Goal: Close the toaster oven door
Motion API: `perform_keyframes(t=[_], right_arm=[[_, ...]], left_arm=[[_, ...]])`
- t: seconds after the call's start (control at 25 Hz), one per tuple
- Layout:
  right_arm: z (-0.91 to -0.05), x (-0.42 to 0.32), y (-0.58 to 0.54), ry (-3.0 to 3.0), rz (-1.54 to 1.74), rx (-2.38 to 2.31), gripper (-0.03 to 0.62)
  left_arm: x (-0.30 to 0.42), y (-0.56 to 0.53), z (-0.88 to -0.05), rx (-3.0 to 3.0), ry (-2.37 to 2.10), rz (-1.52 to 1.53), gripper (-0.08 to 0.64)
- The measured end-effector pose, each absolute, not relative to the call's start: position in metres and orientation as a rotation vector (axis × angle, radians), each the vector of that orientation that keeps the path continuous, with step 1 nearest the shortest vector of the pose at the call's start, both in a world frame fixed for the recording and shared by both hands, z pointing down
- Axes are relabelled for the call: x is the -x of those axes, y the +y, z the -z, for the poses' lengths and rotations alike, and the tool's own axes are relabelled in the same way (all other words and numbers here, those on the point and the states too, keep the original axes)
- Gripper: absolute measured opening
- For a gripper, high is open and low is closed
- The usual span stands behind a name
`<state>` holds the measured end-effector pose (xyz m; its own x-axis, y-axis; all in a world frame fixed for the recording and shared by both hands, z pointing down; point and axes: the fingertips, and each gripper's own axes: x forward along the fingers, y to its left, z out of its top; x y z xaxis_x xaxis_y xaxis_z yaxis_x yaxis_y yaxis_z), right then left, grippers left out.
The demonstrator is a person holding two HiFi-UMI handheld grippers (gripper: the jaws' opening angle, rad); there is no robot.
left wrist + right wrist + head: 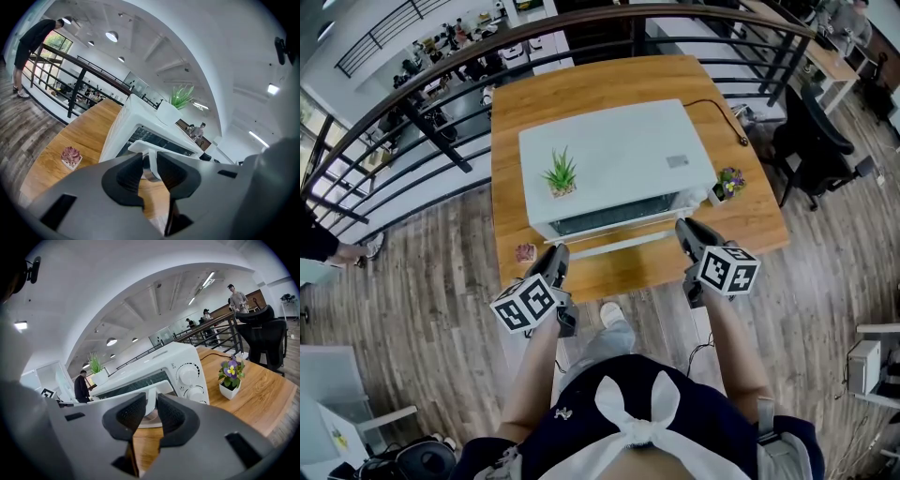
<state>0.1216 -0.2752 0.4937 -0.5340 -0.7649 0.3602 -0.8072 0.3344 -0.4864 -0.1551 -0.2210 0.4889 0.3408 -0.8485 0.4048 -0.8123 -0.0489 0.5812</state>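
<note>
Two units, the left gripper (150, 165) and the right gripper (151, 412), each pinch the white handle (623, 246) of the open toaster oven door (609, 223).

Head view overhead, steep down; gripper views low, close, facing toaster oven (619, 150), shared by all.

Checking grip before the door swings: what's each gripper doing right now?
Left gripper: closed on the door handle.
Right gripper: closed on the door handle.

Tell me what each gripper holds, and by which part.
Both grip the handle of the toaster oven door: left gripper near its left end, right gripper near its right end.
</note>
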Motion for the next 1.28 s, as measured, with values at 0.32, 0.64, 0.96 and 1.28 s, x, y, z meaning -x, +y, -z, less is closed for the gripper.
perform_keyframes(t=[0.32,0.64,0.96,1.28], right_arm=[[-0.491,-0.119,-0.286,-2.514,-0.971,-1.491,0.084],[-0.487,-0.117,-0.298,-2.514,-0.961,-1.494,0.086],[-0.482,-0.115,-0.306,-2.51,-0.984,-1.503,0.086],[-0.48,-0.115,-0.312,-2.5,-1.001,-1.496,0.086]], left_arm=[[0.159,-0.231,-0.487,-1.844,-1.469,0.061,0.106],[0.16,-0.243,-0.483,-1.855,-1.458,0.081,0.106],[0.163,-0.252,-0.477,-1.862,-1.461,0.089,0.106],[0.163,-0.257,-0.475,-1.861,-1.46,0.097,0.106]])
